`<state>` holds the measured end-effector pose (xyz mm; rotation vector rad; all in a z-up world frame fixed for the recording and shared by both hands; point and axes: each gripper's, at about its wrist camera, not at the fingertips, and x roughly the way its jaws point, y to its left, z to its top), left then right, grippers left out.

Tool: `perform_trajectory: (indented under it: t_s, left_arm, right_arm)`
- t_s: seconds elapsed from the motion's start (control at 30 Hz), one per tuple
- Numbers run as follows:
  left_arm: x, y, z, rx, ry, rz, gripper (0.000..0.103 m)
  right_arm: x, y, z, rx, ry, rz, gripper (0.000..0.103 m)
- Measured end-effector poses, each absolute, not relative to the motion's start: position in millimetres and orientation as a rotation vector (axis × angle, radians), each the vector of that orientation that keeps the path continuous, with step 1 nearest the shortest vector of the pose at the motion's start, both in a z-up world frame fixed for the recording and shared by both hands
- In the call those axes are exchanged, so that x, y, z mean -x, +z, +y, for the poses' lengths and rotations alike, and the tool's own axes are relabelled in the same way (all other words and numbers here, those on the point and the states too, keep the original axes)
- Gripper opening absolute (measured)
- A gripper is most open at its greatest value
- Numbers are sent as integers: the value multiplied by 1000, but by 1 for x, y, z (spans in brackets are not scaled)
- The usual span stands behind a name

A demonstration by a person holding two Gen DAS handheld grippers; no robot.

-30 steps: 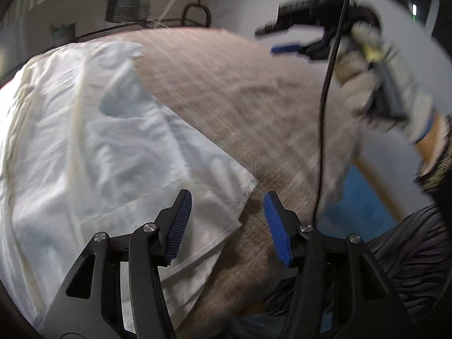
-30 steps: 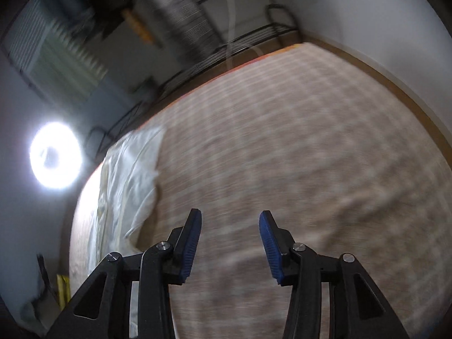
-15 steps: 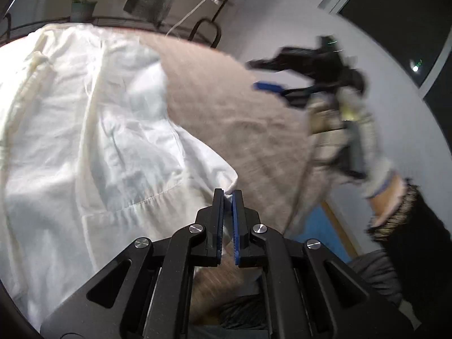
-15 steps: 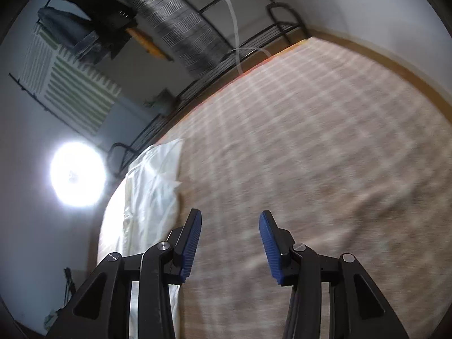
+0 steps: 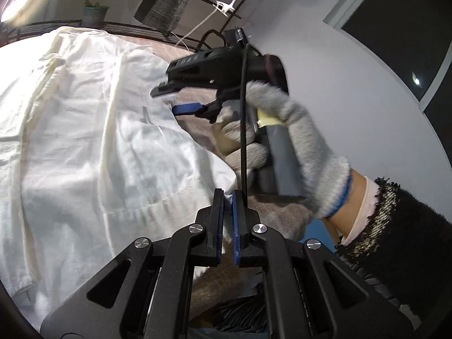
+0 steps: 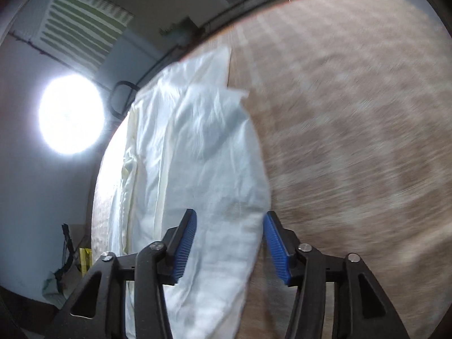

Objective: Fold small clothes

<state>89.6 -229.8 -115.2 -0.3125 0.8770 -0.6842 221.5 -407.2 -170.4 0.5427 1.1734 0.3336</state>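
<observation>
A white garment [image 5: 84, 147] lies spread over a beige checked table cover [image 6: 353, 118]. My left gripper [image 5: 227, 197] is shut on the garment's near right corner, with white cloth pinched between its blue pads. My right gripper [image 6: 229, 226] is open, its two pads on either side of the garment's [image 6: 203, 155] right edge. In the left wrist view the right gripper [image 5: 180, 99] hovers at that edge farther along, held by a grey-gloved hand [image 5: 296, 147].
A bright round lamp [image 6: 70, 113] glares at the left. A dark metal rail [image 5: 118, 26] and a potted plant [image 5: 94, 14] stand behind the table. The person's dark sleeve [image 5: 395, 234] is at the right.
My left gripper closed on the garment's corner and holds it. My right gripper, still open, swung left from over the bare cover to straddle the garment's edge.
</observation>
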Motion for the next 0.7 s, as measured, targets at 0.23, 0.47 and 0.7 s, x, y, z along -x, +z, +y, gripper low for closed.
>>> perform_trajectory:
  t_s: [0.23, 0.47, 0.7]
  left_arm:
    - [-89, -120, -190, 370, -636, 875, 3]
    - [-75, -126, -151, 408, -598, 884, 3]
    - [-67, -131, -124, 466, -524, 894, 3]
  right_arm:
    - [-226, -163, -366, -408, 299, 1186, 3]
    - [-223, -126, -320, -186, 240, 1135, 1]
    - [-220, -114, -240, 51, 321, 1091, 1]
